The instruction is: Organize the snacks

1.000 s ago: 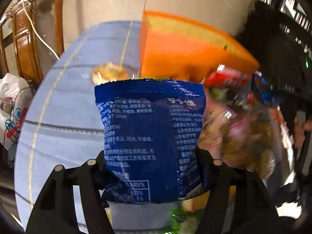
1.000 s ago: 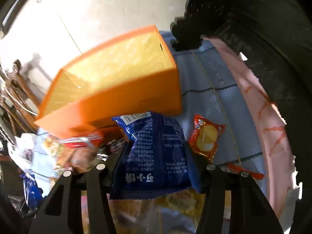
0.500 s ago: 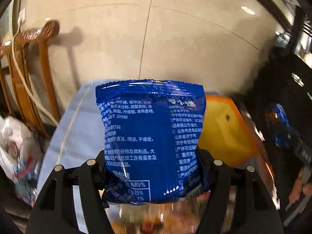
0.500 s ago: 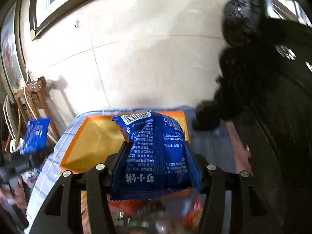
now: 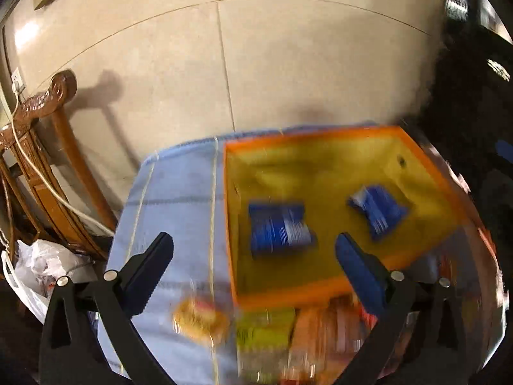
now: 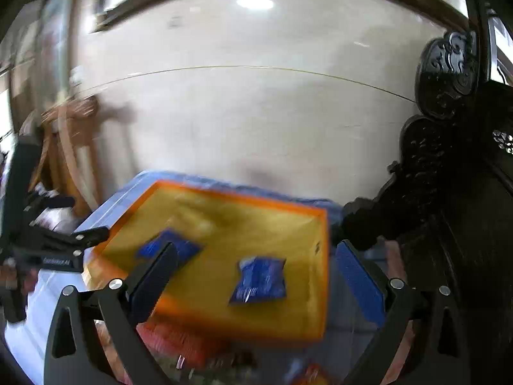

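An orange box [image 5: 320, 292] with a yellow floor stands on the blue tablecloth [image 5: 179, 205]. Two blue snack packets lie inside it: one on the left [image 5: 277, 231] and one on the right [image 5: 376, 213]. In the right wrist view the same box [image 6: 307, 330] holds the packets at left [image 6: 182, 245] and middle [image 6: 259, 279]. My left gripper [image 5: 253, 258] is open and empty above the box's near edge. My right gripper [image 6: 255, 268] is open and empty above the box. The left gripper also shows in the right wrist view [image 6: 57, 250].
Several loose snacks [image 5: 198, 319] lie in a blurred pile [image 5: 320, 333] in front of the box. A wooden chair [image 5: 48, 147] and a white plastic bag [image 5: 35, 269] stand left of the table. Dark carved furniture [image 6: 449, 173] is on the right. A tiled wall is behind.
Both grippers have opened and let go of their blue packets, which now lie inside the orange box. Both views are tilted down over the box.
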A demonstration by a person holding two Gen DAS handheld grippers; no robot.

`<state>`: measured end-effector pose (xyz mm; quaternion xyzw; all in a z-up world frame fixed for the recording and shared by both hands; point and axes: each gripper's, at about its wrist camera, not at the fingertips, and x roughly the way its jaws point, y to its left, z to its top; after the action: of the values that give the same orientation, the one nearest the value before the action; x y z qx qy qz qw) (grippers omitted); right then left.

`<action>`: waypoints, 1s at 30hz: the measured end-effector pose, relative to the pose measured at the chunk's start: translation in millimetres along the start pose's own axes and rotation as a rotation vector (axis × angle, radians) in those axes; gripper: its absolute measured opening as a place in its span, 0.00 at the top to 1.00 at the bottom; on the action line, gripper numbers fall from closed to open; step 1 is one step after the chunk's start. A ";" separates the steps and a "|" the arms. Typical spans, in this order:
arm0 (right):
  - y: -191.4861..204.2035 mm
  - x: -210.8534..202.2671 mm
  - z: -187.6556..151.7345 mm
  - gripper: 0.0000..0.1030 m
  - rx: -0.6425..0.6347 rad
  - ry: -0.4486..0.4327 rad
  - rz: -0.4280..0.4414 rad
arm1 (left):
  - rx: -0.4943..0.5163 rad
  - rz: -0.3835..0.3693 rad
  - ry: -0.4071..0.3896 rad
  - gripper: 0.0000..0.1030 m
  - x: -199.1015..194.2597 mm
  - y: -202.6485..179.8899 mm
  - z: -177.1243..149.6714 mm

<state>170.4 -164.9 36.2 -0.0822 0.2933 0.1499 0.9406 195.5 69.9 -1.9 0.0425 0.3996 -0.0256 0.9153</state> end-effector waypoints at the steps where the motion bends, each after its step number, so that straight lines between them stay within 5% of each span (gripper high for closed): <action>1: 10.2 -12.8 -14.3 0.03 -0.037 0.003 0.052 | 0.012 -0.044 0.002 0.04 -2.4 -2.5 -12.4; 4: 43.0 -25.0 -53.6 0.04 -0.187 0.071 0.140 | 0.059 -0.138 0.031 0.04 -8.4 -14.2 -55.9; 9: 89.2 -8.7 -99.6 0.04 -0.453 0.068 0.080 | 0.217 -0.096 0.102 0.04 37.3 -40.6 -110.3; 13: 111.6 18.8 -114.4 0.05 -0.601 0.085 0.103 | 0.203 -0.179 0.057 0.04 45.3 -39.5 -113.0; 18: 113.0 50.9 -118.9 0.05 -0.649 0.124 0.127 | 0.158 -0.229 0.146 0.04 77.8 -35.7 -111.4; 19: 111.9 56.2 -119.7 0.20 -0.631 0.141 0.126 | 0.136 -0.241 0.170 0.06 85.5 -33.6 -113.2; 21: 110.3 67.8 -121.4 0.67 -0.568 0.187 0.082 | 0.077 -0.258 0.192 0.22 90.4 -27.8 -111.1; 23: 103.8 69.9 -120.1 0.67 -0.429 0.214 0.067 | 0.075 -0.222 0.178 0.78 82.6 -25.6 -106.0; 26: 106.4 56.3 -119.1 0.68 -0.371 0.226 0.035 | 0.002 -0.253 0.255 0.80 76.7 -14.5 -104.3; 30: 85.8 25.4 -102.4 0.71 -0.136 0.200 0.071 | 0.035 -0.264 0.220 0.80 42.4 -13.8 -108.6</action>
<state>108.0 -103.1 -67.6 -0.1501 0.3776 0.1937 0.8930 144.1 66.3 -107.3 0.0081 0.4990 -0.1478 0.8539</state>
